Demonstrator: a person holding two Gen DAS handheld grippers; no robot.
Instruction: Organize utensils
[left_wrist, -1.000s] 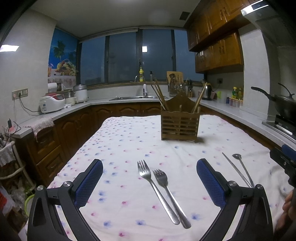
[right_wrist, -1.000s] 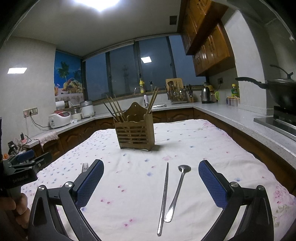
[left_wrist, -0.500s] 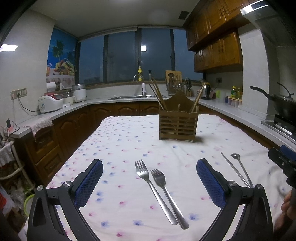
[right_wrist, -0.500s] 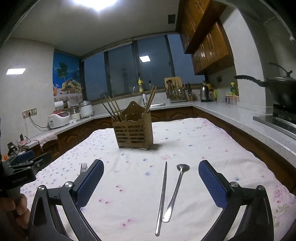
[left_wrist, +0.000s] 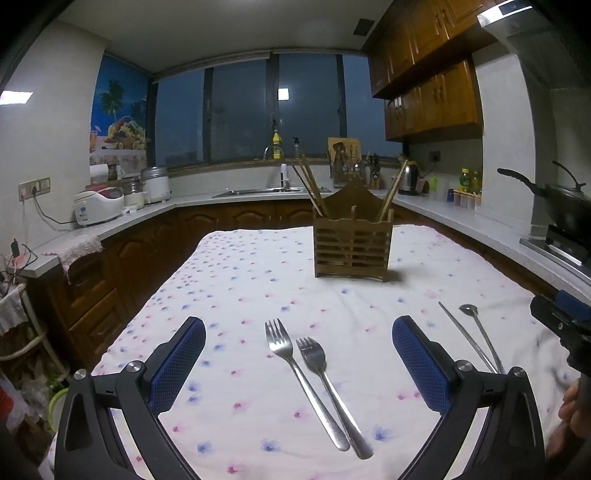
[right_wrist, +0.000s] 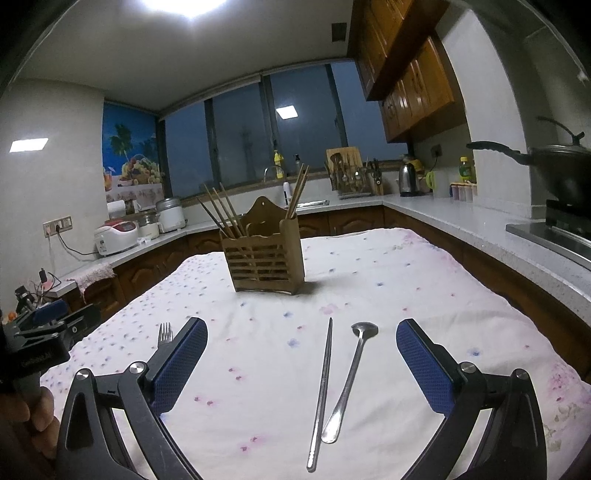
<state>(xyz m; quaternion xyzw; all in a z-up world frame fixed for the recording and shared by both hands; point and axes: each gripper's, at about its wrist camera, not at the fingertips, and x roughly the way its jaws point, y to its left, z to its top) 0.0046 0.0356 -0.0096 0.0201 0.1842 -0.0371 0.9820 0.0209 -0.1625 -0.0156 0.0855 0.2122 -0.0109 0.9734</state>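
Observation:
Two metal forks lie side by side on the floral tablecloth, a longer fork (left_wrist: 301, 376) and a shorter fork (left_wrist: 330, 391), directly between the fingers of my left gripper (left_wrist: 297, 363), which is open and holds nothing. A metal chopstick (right_wrist: 321, 391) and a long-handled spoon (right_wrist: 349, 376) lie between the fingers of my right gripper (right_wrist: 301, 365), also open and bare. The wooden slatted utensil holder (left_wrist: 352, 245) (right_wrist: 264, 258) stands upright farther back with several wooden chopsticks in it. The spoon (left_wrist: 482, 338) and chopstick (left_wrist: 463, 338) also show at the left wrist view's right.
The table (left_wrist: 236, 280) sits in a U-shaped kitchen with counters on three sides. A wok (right_wrist: 554, 166) rests on the stove at the right, rice cookers (left_wrist: 98, 206) at the left. A hand (right_wrist: 22, 417) holds the other gripper at each view's edge.
Both grippers have drifted slightly lower and forward over the table; the holder and utensils sit a little differently in view. Neither gripper has taken hold of anything.

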